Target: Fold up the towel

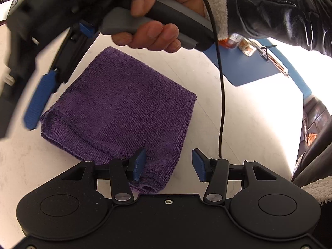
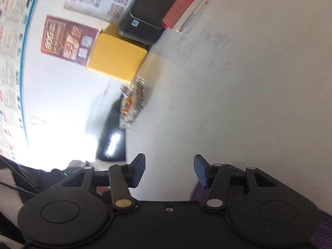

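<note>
The purple towel (image 1: 122,112) is lying folded into a thick, layered block on the pale worktop (image 1: 238,114), well in from its edges, and the fold is looking close to finished. In the left wrist view, going left to right, the right claw (image 1: 41,95) is hanging tilted over the towel's left side with a hand (image 1: 153,27) gripping its handle above; only one of its blue pads is showing there, and it is blurred. The left claw (image 1: 168,164) is standing released, with nothing clamped: its left pad is overlapping the towel's near corner, its right pad is over bare worktop. The towel is therefore lying ahead and to the left of the left claw, its longer side running away from that camera, so the left claw looks nearer for any last tuck. In the right wrist view the right claw (image 2: 169,171) is also gaping, empty, facing bare worktop, with only a purple sliver of towel peeking beneath its right arm. The towel's far-side layers are staying hidden.
</note>
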A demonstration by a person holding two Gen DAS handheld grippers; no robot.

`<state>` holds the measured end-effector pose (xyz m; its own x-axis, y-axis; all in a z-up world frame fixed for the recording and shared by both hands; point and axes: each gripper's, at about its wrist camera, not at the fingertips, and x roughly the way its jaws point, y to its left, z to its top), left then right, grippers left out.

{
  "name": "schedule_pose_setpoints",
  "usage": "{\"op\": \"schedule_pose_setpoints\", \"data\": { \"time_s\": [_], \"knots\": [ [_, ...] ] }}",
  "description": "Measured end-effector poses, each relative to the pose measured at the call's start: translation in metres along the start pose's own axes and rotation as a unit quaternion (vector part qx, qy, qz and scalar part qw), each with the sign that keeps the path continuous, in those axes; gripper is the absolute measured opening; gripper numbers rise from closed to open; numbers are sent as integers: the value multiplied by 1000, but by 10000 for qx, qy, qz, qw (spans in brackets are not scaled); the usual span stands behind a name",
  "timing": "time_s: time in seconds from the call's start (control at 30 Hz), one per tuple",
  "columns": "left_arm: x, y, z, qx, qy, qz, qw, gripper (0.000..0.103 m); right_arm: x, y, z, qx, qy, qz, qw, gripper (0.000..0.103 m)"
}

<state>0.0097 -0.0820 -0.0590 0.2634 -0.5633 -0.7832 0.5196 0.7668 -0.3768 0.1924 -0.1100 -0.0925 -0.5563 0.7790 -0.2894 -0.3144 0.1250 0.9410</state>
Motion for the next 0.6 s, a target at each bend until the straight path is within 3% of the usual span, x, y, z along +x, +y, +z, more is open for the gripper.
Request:
{"op": "schedule_pose_setpoints", "data": {
  "time_s": [0.1, 0.13, 0.27, 0.37, 0.43, 0.53, 0.6],
  "knots": [
    [-1, -1, 1, -8, -10, 1, 10000, 49, -24, -4, -3, 546, -920, 782, 9912, 50],
    [-1, 0, 0, -29, -24, -5, 10000, 49, -34, -3, -4, 608, -1160, 829, 9879, 50],
    [-7, 4, 1, -190, -184, 12, 9996, 49, -74, 22, -17, 29, -1473, -387, 9883, 52],
    [-24, 15, 3, -363, -469, 182, 9981, 49, -85, 42, -38, -412, -1549, -979, 9822, 52],
    [-36, 25, 6, -513, -681, 352, 9957, 49, -90, 54, -54, -734, -1653, -1546, 9713, 52],
    [-53, 41, 8, -791, -915, 619, 9907, 49, -90, 69, -83, -1347, -1619, -2723, 9389, 50],
    [-62, 53, 8, -917, -971, 724, 9884, 49, -83, 71, -99, -1772, -1420, -3055, 9247, 49]
  ]
}}
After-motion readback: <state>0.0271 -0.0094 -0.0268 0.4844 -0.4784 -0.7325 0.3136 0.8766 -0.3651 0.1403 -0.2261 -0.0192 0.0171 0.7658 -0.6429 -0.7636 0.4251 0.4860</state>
